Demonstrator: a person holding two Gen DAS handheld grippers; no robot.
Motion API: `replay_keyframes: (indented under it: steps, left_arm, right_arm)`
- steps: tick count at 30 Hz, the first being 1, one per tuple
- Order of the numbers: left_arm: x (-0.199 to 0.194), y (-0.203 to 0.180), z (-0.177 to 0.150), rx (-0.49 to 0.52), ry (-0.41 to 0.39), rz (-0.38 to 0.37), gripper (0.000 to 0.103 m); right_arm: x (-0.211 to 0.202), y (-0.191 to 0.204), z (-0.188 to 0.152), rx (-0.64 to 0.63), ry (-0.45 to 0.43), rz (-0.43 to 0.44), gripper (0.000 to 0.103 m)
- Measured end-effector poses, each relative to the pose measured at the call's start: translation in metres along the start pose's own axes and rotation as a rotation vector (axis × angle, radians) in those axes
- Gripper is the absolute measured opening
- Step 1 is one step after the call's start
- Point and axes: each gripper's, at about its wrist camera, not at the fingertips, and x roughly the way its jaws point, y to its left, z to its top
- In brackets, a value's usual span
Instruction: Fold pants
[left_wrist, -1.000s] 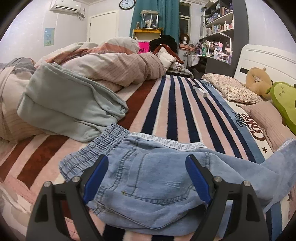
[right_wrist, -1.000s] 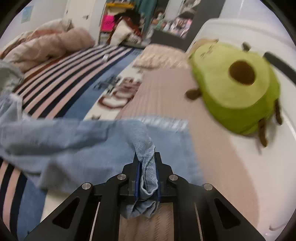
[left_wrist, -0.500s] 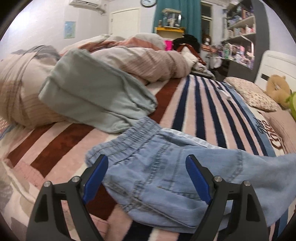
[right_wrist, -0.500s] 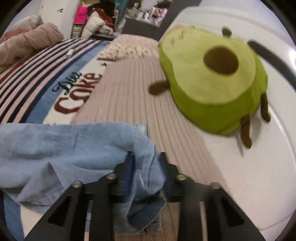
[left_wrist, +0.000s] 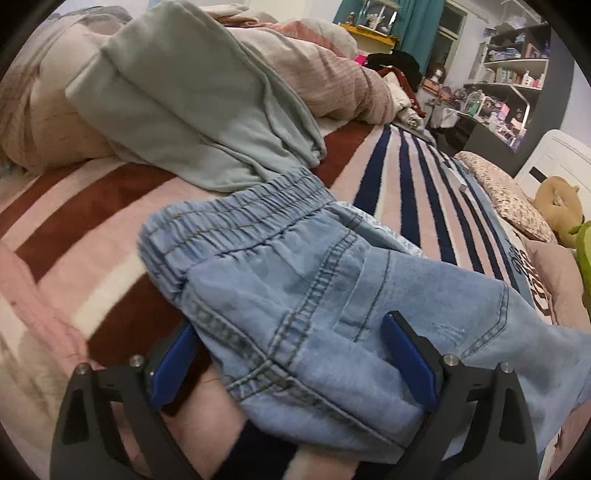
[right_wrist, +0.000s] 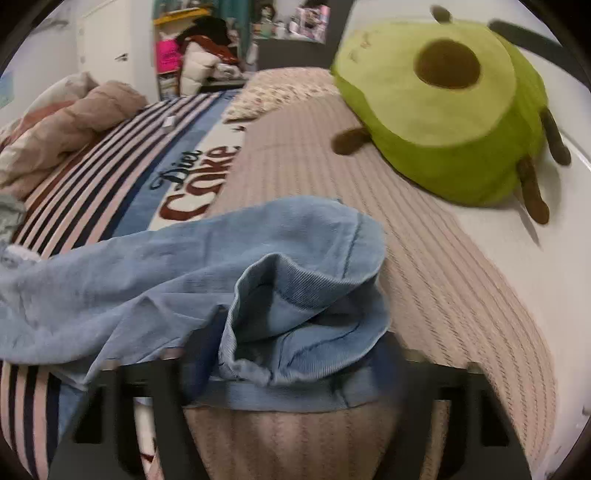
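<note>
Light blue denim pants lie across the striped bed. In the left wrist view the elastic waistband end is nearest. My left gripper is open, its blue-padded fingers either side of the waist corner, low over the fabric. In the right wrist view the leg cuff lies bunched on the ribbed pink cover. My right gripper is open, jaws wide apart, with the cuff resting loose between them and partly hiding the fingers.
A grey-green garment and a heaped pink duvet lie beyond the waistband. A green avocado plush sits by the white headboard, right of the cuff. The striped blanket stretches away between them.
My right gripper opened and let go of the cuff, which now lies slack. My left gripper moved forward and left onto the waistband end, staying open.
</note>
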Motion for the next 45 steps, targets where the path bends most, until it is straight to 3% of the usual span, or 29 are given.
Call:
replay_keyframes:
  steps: [1, 2, 3, 6, 10, 14, 16, 18, 19, 20, 21, 23, 26, 28, 32, 34, 35, 36, 45]
  left_arm:
    - [-0.002, -0.001, -0.001, 0.010, -0.015, 0.014, 0.068]
    - [-0.005, -0.002, -0.001, 0.018, -0.031, 0.033, 0.038]
    - [-0.010, 0.001, -0.001, 0.020, -0.050, 0.043, 0.021]
    - [-0.025, 0.005, -0.001, 0.012, -0.087, 0.009, 0.008]
    - [-0.061, -0.001, -0.003, 0.040, -0.170, 0.010, 0.006]
    - [-0.091, -0.007, -0.006, 0.074, -0.202, 0.034, 0.006]
    - [-0.088, -0.004, -0.006, 0.066, -0.158, 0.033, 0.007]
    - [-0.081, 0.001, -0.010, 0.056, -0.117, 0.050, 0.009]
    - [-0.077, 0.002, -0.013, 0.056, -0.097, 0.059, 0.012]
    - [-0.075, 0.002, -0.017, 0.058, -0.087, 0.064, 0.023]
    - [-0.072, 0.003, -0.019, 0.059, -0.076, 0.054, 0.043]
    - [-0.068, 0.001, -0.022, 0.069, -0.063, 0.032, 0.062]
    - [-0.059, -0.008, -0.026, 0.106, -0.059, 0.045, 0.068]
    - [-0.053, -0.010, -0.027, 0.102, -0.062, 0.048, 0.068]
    - [-0.052, -0.011, -0.023, 0.105, -0.083, 0.043, 0.066]
    - [-0.052, -0.013, -0.022, 0.119, -0.098, 0.060, 0.048]
    - [-0.053, -0.013, -0.020, 0.123, -0.104, 0.073, 0.026]
    - [-0.055, -0.012, -0.018, 0.121, -0.113, 0.086, 0.016]
    - [-0.100, -0.022, -0.018, 0.154, -0.192, 0.010, 0.006]
  right_arm:
    - [-0.002, 0.004, -0.001, -0.023, -0.012, -0.012, 0.021]
    - [-0.005, 0.005, -0.002, -0.035, -0.028, -0.033, 0.013]
    - [-0.009, 0.004, -0.002, -0.029, -0.044, -0.040, 0.011]
    - [-0.023, -0.009, -0.003, 0.042, -0.086, -0.029, 0.008]
    - [-0.058, -0.032, -0.004, 0.106, -0.150, -0.044, 0.006]
    - [-0.069, -0.041, -0.005, 0.101, -0.084, 0.014, 0.008]
    - [-0.060, -0.038, -0.008, 0.082, -0.019, 0.047, 0.015]
    - [-0.050, -0.035, -0.012, 0.081, 0.012, 0.059, 0.034]
    - [-0.046, -0.033, -0.014, 0.080, 0.015, 0.057, 0.051]
    - [-0.043, -0.032, -0.015, 0.074, 0.013, 0.051, 0.061]
    - [-0.039, -0.029, -0.014, 0.059, 0.010, 0.041, 0.062]
    - [-0.026, -0.025, -0.011, 0.027, 0.015, 0.005, 0.067]
    - [-0.008, -0.021, -0.007, 0.015, 0.017, 0.020, 0.072]
    - [0.000, -0.015, -0.005, -0.002, 0.005, 0.018, 0.066]
    - [0.010, 0.008, 0.000, -0.097, -0.011, 0.045, 0.016]
    - [0.009, 0.015, 0.003, -0.107, -0.022, 0.036, 0.010]
    - [0.005, 0.017, 0.004, -0.104, -0.042, 0.031, 0.008]
    - [0.002, 0.018, 0.006, -0.098, -0.056, 0.032, 0.008]
    - [-0.070, 0.003, -0.002, -0.038, -0.180, 0.009, 0.006]
